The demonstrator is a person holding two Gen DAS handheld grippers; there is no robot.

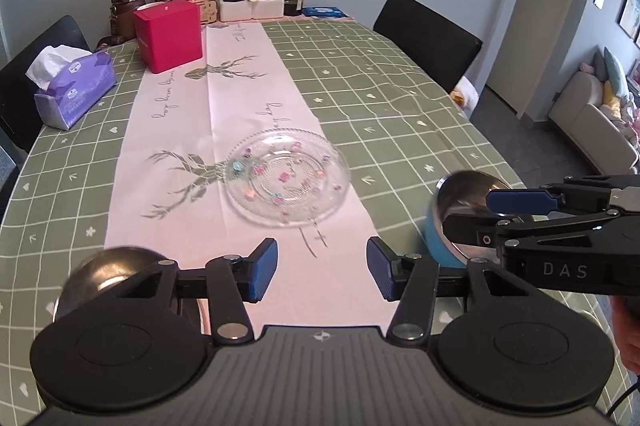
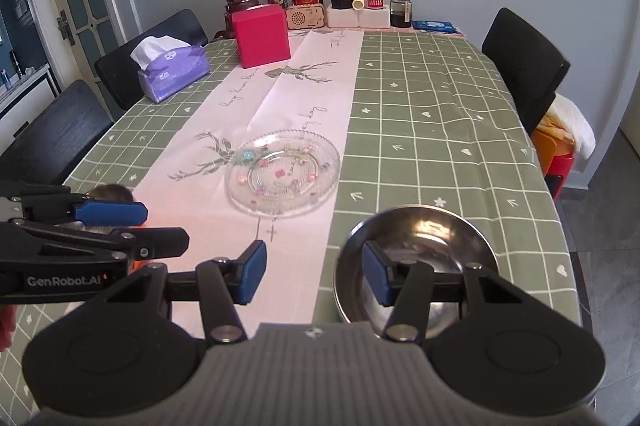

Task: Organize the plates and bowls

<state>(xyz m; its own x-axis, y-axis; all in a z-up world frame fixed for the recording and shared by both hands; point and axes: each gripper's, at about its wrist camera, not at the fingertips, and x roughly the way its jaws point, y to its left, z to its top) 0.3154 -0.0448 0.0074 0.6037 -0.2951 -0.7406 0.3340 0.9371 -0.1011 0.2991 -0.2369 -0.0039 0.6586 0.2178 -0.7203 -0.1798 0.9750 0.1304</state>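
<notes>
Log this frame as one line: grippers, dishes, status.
left gripper: open, empty | right gripper: open, empty | glass plate: on runner, untouched | blue steel bowl: right | second steel bowl: left | status: nothing stacked

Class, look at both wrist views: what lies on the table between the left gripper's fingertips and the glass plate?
Nothing: between the left gripper and the glass plate only bare pink table runner shows, clearest in the left wrist view.
</notes>
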